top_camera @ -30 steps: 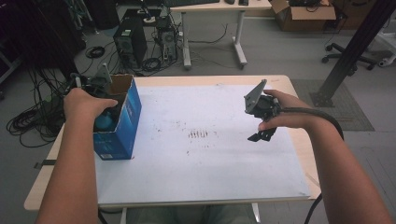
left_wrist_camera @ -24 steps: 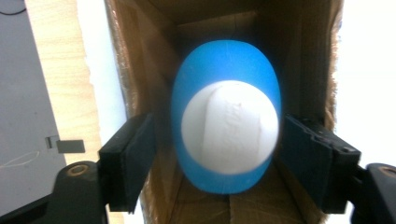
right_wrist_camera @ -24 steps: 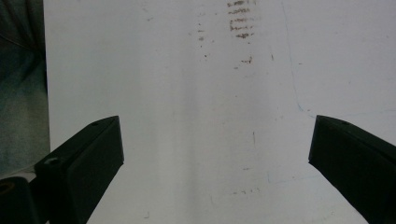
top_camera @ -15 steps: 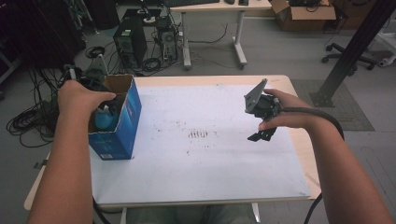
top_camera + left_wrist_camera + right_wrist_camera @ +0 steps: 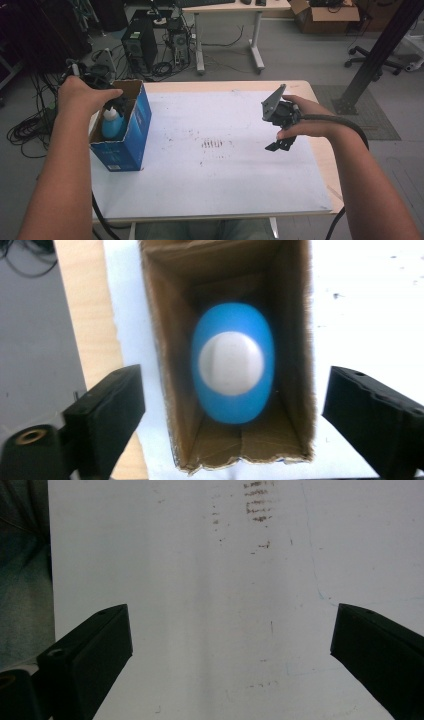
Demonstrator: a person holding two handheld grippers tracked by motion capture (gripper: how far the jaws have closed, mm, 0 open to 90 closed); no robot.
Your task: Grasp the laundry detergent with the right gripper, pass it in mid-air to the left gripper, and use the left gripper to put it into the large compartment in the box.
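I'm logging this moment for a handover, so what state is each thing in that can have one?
Blue box: upright on the table, top open.
Blue bottle: standing upright inside the box, white cap on, free of the tool.
Left tool: above the box, jaws have just been opening and are wide apart, nothing pressed between them.
Right tool: open, empty, over the white sheet.
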